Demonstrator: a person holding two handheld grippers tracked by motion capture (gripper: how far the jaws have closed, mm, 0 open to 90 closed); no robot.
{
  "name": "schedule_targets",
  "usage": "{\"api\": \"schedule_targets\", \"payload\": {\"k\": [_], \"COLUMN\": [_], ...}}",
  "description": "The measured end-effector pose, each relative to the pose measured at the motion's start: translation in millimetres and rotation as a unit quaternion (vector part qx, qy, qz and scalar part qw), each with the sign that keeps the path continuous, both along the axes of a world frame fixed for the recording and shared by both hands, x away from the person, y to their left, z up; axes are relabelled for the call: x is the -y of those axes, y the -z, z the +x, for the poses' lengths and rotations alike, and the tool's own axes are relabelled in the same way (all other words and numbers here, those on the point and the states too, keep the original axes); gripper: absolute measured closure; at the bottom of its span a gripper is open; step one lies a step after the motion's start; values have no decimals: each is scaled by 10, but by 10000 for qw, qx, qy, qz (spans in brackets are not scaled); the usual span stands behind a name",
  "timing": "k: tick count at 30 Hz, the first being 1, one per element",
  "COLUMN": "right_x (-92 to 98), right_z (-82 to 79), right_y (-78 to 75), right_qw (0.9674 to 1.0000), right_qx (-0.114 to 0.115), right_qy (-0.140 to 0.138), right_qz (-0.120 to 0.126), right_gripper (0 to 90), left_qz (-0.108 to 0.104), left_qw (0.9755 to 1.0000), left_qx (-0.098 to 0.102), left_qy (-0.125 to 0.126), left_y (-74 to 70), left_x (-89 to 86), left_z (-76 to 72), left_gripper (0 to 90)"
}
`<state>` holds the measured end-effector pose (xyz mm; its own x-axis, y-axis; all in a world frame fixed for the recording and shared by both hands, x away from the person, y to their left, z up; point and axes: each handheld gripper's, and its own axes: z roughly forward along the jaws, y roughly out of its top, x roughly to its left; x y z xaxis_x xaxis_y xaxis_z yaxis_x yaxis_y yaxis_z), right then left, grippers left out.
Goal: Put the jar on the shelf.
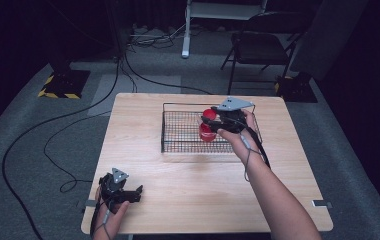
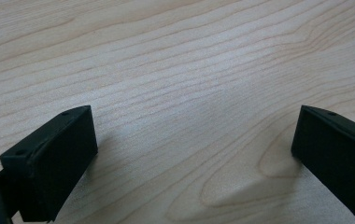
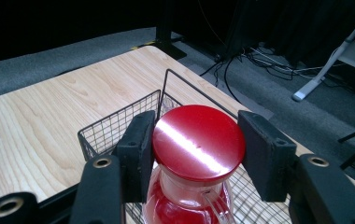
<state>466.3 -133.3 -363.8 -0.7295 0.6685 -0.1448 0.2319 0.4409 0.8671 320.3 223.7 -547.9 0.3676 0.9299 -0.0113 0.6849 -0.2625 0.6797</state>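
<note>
The round red lid point(image 3: 198, 142) is glossy, smooth plastic on a clear, shiny red-filled jar point(image 3: 187, 205); the black wire-mesh basket point(image 1: 178, 131) looks metal; the pale table point(image 2: 175, 70) shows matt wood grain.

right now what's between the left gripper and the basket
Bare table, as the high view shows. The left gripper sits open near the front corner; the basket is farther back, where the right gripper holds the jar.

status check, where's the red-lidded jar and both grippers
Right gripper shut on jar at its red lid, held over wire basket. Left gripper open, empty, low over table. Nothing in the way.
</note>
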Motion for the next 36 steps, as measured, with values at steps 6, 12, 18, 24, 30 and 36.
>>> {"api": "schedule_targets", "payload": {"k": [6,12,18,24,30,36], "right_x": [-149,-296,-404,-474,-556,-628], "right_z": [73,146,220,295,358,407], "right_y": [28,73,153,240,340,428], "right_qw": [10000,10000,9999,9999,9998,9997], "right_qx": [6,-13,-88,-138,-183,-220], "right_qy": [-45,-86,-82,-42,-25,-13], "right_qz": [7,30,32,86,68,55], "right_gripper": [482,482,482,482,482,482], "left_qz": [3,3,0,5,-1,-2], "left_qw": [10000,10000,10000,10000,10000,10000], "left_qx": [2,-4,4,-2,1,0], "left_qy": [4,9,3,10,4,4], "left_y": [0,-1,0,0,0,0], "left_x": [2,4,5,4,5,5], "left_z": [2,2,3,3,3,2], "left_gripper": [0,0,0,0,0,0]}}
